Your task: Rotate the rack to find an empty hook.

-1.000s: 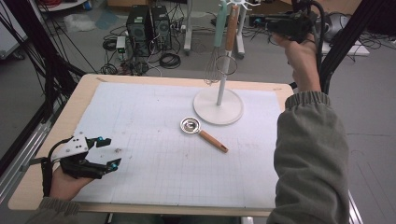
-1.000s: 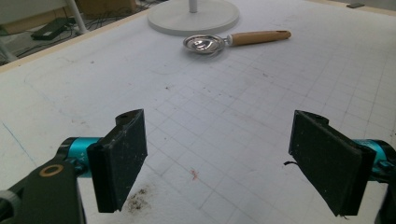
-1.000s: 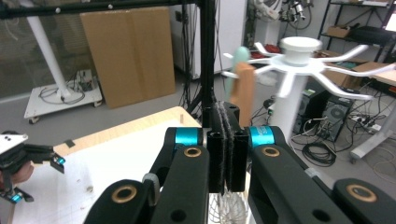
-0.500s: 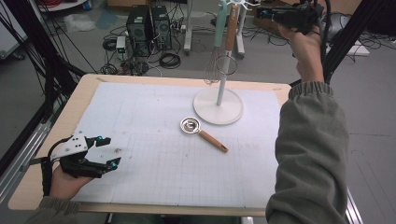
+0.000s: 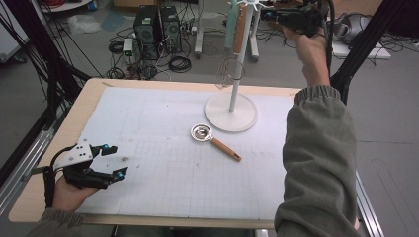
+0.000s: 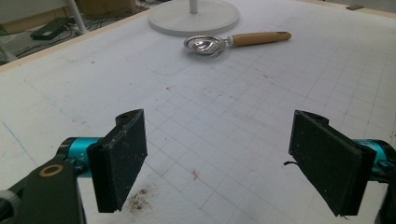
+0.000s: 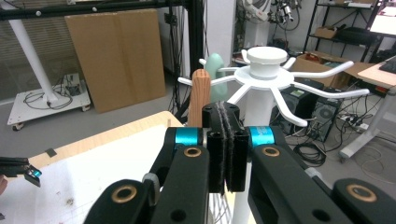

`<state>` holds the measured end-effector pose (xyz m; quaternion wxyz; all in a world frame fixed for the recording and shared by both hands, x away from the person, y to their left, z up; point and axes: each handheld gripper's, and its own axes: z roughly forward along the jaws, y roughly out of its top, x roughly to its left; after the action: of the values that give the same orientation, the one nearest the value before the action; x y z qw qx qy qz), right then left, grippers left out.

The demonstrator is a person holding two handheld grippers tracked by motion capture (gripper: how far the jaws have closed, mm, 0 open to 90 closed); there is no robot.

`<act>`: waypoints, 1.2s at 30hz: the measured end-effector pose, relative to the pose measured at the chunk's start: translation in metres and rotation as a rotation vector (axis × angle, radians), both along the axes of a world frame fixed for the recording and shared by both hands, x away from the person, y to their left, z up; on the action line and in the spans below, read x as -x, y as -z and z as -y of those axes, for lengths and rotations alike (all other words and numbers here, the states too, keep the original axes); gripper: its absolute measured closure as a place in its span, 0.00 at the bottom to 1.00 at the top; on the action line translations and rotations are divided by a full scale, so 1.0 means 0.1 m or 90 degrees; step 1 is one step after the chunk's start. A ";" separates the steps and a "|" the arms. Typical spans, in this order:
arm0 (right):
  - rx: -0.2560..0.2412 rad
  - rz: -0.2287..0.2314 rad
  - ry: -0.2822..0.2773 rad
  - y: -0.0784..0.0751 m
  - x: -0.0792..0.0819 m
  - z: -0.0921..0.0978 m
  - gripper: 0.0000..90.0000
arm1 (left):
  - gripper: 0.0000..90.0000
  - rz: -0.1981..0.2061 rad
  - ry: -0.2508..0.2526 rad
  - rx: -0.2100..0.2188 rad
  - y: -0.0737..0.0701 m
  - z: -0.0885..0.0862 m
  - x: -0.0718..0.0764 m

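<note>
**Utensil rack: two hung, the strainer spoon to go**

Utensil rack (image 5: 231,111) stands at the far side of the desk (image 5: 148,148), white round base, thin pole, a ring of hooks on top. We're up at those hooks with the right tongs (image 7: 225,144), pads pressed together with nothing between them, just beside the wooden-handled whisk (image 5: 236,49) that's hanging off one hook. A pale green-handled utensil (image 7: 215,65) hangs just behind it.

So by our read, the whisk is hung and let go of. What's left: the small strainer spoon (image 5: 215,140) with a wooden handle, lying flat on the desk near the rack's base, bowl end towards the base, not touching it.

Our left tongs (image 5: 111,160) rest at the near left corner, spread wide and empty, well apart from the spoon.

We'd guess the spoon goes up next, but it's untouched so far.
</note>
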<state>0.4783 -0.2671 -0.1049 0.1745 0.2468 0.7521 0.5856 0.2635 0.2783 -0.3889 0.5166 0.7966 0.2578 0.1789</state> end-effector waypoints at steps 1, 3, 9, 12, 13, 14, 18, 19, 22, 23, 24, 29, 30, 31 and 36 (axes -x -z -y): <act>0.003 0.002 0.000 0.00 0.00 -0.02 1.00 | 0.22 0.000 0.001 0.000 0.00 0.00 0.00; 0.005 0.003 -0.002 -0.01 0.01 -0.06 1.00 | 0.22 0.001 0.000 0.000 0.00 0.00 0.00; 0.016 0.009 0.001 -0.02 0.02 -0.17 1.00 | 0.22 0.000 0.001 0.001 0.00 0.00 0.00; 0.019 0.007 0.006 -0.02 0.02 -0.22 1.00 | 0.22 0.001 0.000 0.001 -0.01 0.00 0.00; 0.019 0.007 0.008 -0.02 0.02 -0.24 1.00 | 0.22 0.001 0.000 0.001 -0.01 0.00 0.00; 0.020 0.006 0.008 -0.02 0.02 -0.25 1.00 | 0.22 0.002 -0.001 0.001 -0.01 -0.01 0.00; 0.022 0.007 0.014 -0.01 0.01 -0.31 1.00 | 0.22 0.001 -0.001 0.003 -0.01 -0.01 0.01; 0.022 0.008 0.016 0.00 0.01 -0.31 1.00 | 0.22 0.001 -0.002 0.003 -0.01 -0.01 0.01; 0.024 0.009 0.019 0.00 0.02 -0.33 1.00 | 0.22 0.003 -0.002 0.003 -0.02 -0.02 0.01; 0.024 0.008 0.023 0.00 0.02 -0.34 1.00 | 0.22 0.004 -0.002 0.003 -0.02 -0.02 0.01; 0.024 0.010 0.025 0.00 0.03 -0.35 1.00 | 0.22 0.004 -0.002 0.003 -0.02 -0.02 0.01; 0.023 0.008 0.023 0.01 0.06 -0.34 1.00 | 0.22 0.005 -0.001 0.004 -0.02 -0.01 0.02; 0.022 0.008 0.022 0.02 0.07 -0.33 1.00 | 0.22 0.004 -0.001 0.005 -0.02 -0.01 0.02; 0.018 0.006 0.018 0.02 0.09 -0.32 1.00 | 0.22 0.004 0.000 0.007 -0.02 -0.02 0.02; 0.010 0.010 0.001 0.06 0.20 -0.28 0.99 | 0.22 0.003 0.000 0.007 -0.02 -0.02 0.01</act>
<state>0.4588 -0.2395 -0.1105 0.1829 0.2412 0.7549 0.5818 0.2621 0.2801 -0.3868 0.5219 0.7933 0.2576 0.1790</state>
